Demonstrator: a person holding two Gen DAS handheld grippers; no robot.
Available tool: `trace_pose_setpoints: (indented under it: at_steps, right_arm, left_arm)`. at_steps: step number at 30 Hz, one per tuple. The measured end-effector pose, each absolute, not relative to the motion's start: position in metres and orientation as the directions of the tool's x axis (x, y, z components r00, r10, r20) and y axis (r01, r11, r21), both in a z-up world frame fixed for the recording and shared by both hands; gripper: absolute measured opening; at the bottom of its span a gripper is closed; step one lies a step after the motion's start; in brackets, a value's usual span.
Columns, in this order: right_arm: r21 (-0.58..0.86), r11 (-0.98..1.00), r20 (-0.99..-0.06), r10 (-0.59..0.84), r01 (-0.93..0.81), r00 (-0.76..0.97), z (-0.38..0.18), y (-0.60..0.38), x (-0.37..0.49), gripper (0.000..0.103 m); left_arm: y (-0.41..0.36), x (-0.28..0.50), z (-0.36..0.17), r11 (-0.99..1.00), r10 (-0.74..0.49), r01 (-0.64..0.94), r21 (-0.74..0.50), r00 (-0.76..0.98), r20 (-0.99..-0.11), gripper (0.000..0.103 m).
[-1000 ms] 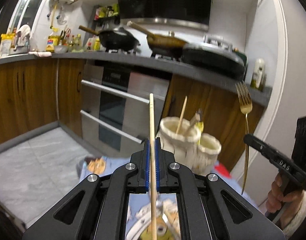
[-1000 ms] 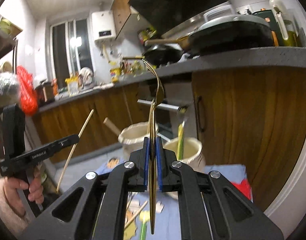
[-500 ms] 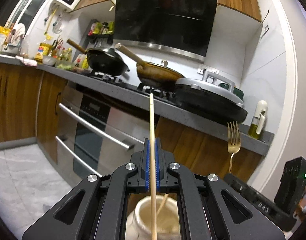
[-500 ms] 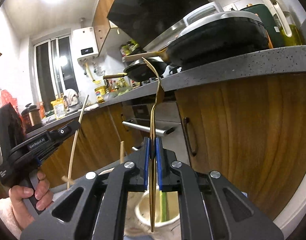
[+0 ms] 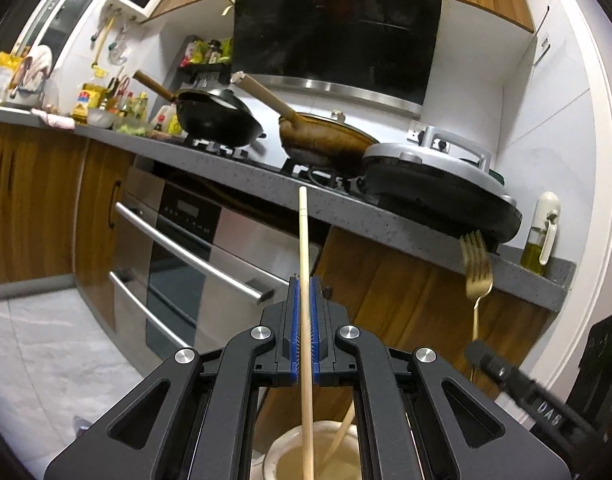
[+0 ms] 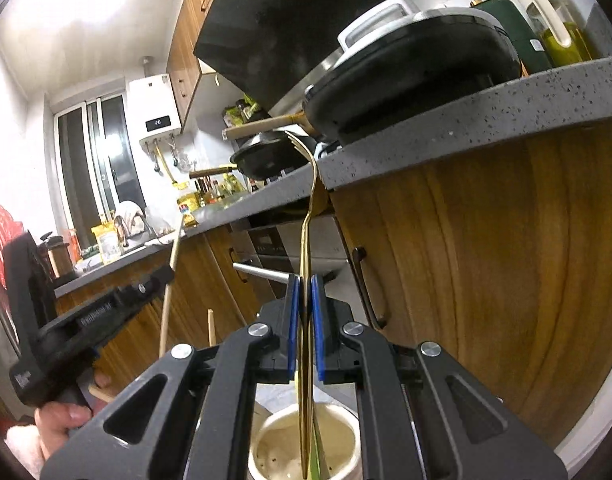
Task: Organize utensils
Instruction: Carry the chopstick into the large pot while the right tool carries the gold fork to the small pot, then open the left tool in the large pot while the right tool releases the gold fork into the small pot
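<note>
My left gripper (image 5: pixel 304 292) is shut on a wooden chopstick (image 5: pixel 304 248) held upright; its lower end hangs over a cream holder cup (image 5: pixel 286 460) that has another chopstick in it. My right gripper (image 6: pixel 304 292) is shut on a gold fork (image 6: pixel 309 208), tines up, with its handle end down inside a second cream cup (image 6: pixel 274 436) that holds a green utensil. The fork (image 5: pixel 475 276) and right gripper body (image 5: pixel 525 392) show at the right of the left wrist view. The chopstick (image 6: pixel 170 280) and left gripper body (image 6: pixel 86 320) show at the left of the right wrist view.
A grey kitchen counter (image 5: pixel 266 184) runs close ahead with pans (image 5: pixel 218 120) and a lidded griddle (image 5: pixel 437 184) on it. Below it are an oven (image 5: pixel 186 248) and wooden cabinet doors (image 6: pixel 485 280). An oil bottle (image 5: pixel 539 236) stands at the counter's end.
Both grippers have tilted up and moved over the cups, which dropped to the bottom of the views. The fork's handle end now sits inside its cup.
</note>
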State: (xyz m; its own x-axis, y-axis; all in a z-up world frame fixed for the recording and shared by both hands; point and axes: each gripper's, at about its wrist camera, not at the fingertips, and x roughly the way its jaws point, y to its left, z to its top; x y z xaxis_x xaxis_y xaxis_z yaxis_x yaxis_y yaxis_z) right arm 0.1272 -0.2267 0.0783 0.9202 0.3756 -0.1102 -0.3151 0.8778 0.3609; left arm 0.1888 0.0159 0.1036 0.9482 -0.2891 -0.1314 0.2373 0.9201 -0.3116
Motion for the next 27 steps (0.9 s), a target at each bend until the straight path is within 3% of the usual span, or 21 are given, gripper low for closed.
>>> trace_pose_setpoints:
  at_steps: [16, 27]
  right_arm:
    - [0.269, 0.907, -0.189, 0.380, -0.324, 0.906, 0.053, -0.218, 0.103, 0.007]
    - [0.264, 0.913, -0.303, 0.385, -0.312, 0.872, 0.035, -0.217, 0.090, 0.007]
  left_arm:
    - [0.031, 0.156, 0.096, 0.920, -0.347, 0.296, -0.258, 0.920, -0.183, 0.005]
    - [0.027, 0.120, 0.079, 0.942, -0.333, 0.306, -0.135, 0.892, -0.306, 0.005]
